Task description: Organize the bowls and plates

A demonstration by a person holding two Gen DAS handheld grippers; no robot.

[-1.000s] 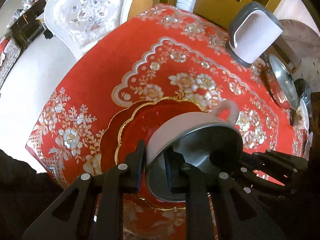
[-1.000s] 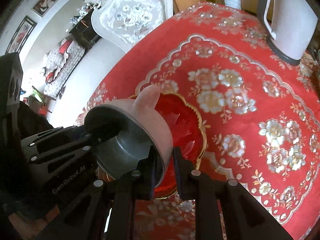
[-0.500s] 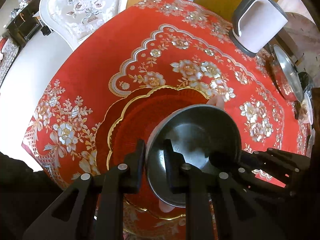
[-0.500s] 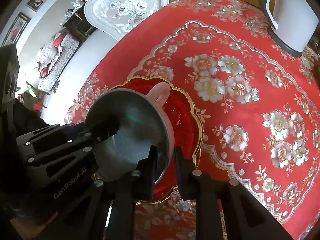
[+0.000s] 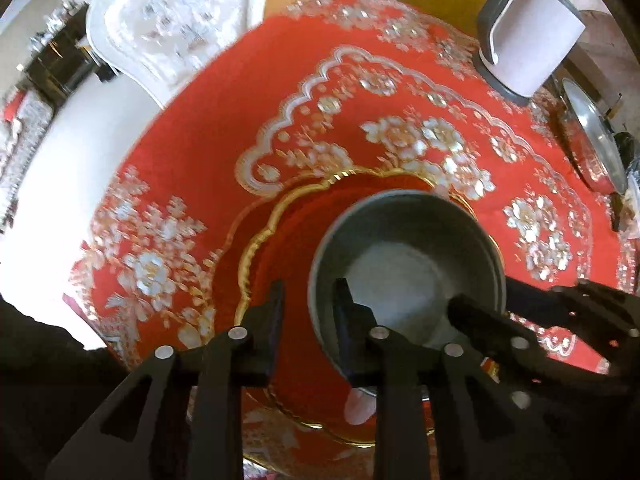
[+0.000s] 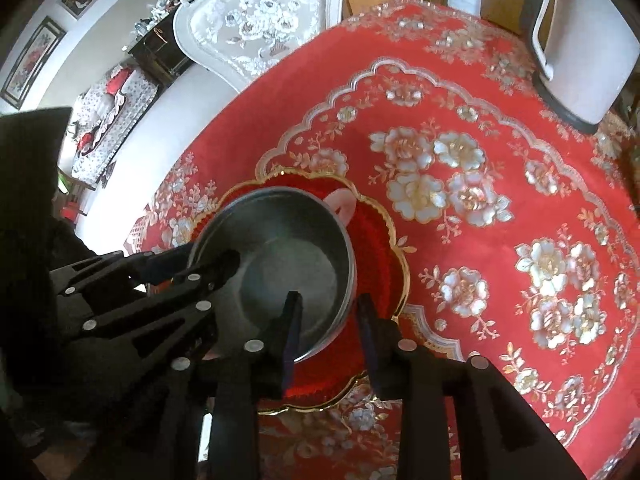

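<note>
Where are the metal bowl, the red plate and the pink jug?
metal bowl [image 5: 404, 276], left wrist view, inner bottom.
red plate [image 6: 380, 248], right wrist view, bare right part.
pink jug [image 6: 588, 60], right wrist view, side wall.

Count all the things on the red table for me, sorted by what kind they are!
Bowls: 1, the metal bowl with pink handles, sitting on the plate.
Plates: 1, the red plate with a gold rim.
Lids: 1, the glass lid at the table's far edge.
Pink and grey containers: 1, the container.
Total: 4.
</note>
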